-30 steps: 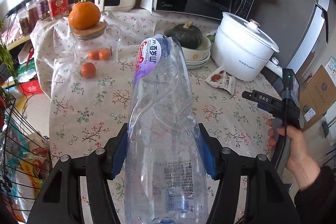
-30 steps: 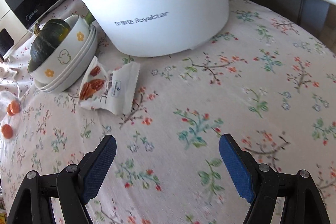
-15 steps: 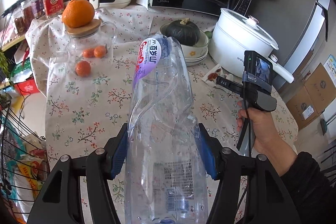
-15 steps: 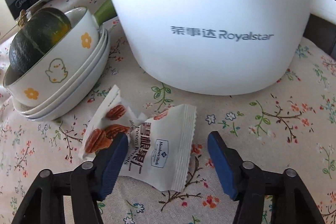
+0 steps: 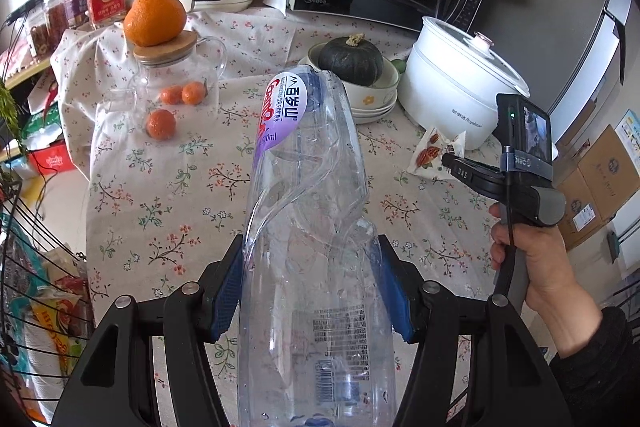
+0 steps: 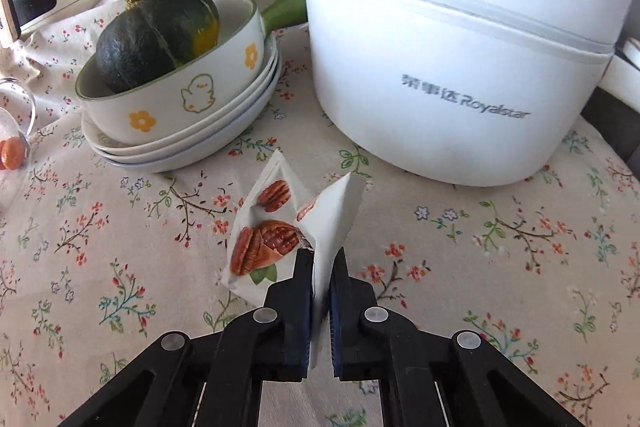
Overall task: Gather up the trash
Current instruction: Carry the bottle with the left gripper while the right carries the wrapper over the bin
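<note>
bottle [image 5: 308, 247], crushed, clamped between my left tongs [image 5: 312, 291]; its base runs off the bottom edge and its body blocks the cloth behind it. my right tongs [image 6: 320, 267] are pressed together on the pecan wrapper [image 6: 280, 231], pinching its white right half; the pads' inner faces are hidden by the foil. wrapper sits on the table [image 6: 480, 267], near the white pot [image 6: 460, 67] and the stacked bowls [image 6: 188, 123] holding a squash [image 6: 156, 31]. pot lid is cut off at the top of the right view. my right hand [image 5: 532, 259] shows at the left view's right edge. open cloth lies right of the wrapper and toward me; a wire basket [image 5: 36, 267] stands at the table's left edge, its contents hard to make out.
</note>
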Available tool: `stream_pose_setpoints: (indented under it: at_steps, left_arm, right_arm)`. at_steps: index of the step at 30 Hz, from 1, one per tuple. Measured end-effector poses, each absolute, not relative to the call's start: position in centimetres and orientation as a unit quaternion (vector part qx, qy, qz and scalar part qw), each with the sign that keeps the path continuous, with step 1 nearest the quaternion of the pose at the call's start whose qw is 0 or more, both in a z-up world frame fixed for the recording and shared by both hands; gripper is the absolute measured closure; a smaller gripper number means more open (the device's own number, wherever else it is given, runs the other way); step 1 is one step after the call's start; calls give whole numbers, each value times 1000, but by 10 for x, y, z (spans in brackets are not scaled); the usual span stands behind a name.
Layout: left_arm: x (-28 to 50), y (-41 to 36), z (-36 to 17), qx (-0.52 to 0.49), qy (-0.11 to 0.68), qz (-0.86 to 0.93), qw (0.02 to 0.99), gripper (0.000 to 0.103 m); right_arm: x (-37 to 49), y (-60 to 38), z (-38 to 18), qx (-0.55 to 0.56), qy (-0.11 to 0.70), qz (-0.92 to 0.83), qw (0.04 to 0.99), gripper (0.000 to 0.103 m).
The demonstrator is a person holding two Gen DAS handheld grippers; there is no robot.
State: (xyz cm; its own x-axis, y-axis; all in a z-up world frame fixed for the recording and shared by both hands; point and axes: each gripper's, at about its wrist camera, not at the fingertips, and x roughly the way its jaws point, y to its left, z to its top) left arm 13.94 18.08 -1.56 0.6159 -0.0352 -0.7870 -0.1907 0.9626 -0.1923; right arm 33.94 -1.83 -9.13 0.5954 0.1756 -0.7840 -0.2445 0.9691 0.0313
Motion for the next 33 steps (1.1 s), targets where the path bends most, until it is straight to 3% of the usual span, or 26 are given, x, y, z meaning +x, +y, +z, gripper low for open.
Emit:
stream_pose_setpoints:
  at_steps: [14,33]
  left_arm:
    - [126,104,-1,-120,440,-46,889,39]
    - [83,-39,7,-21,454,-171,874,39]
  right_arm:
    - [240,-119,-23,-59,428,103,896,99]
    - [103,-278,27,-43,385,-3,922,99]
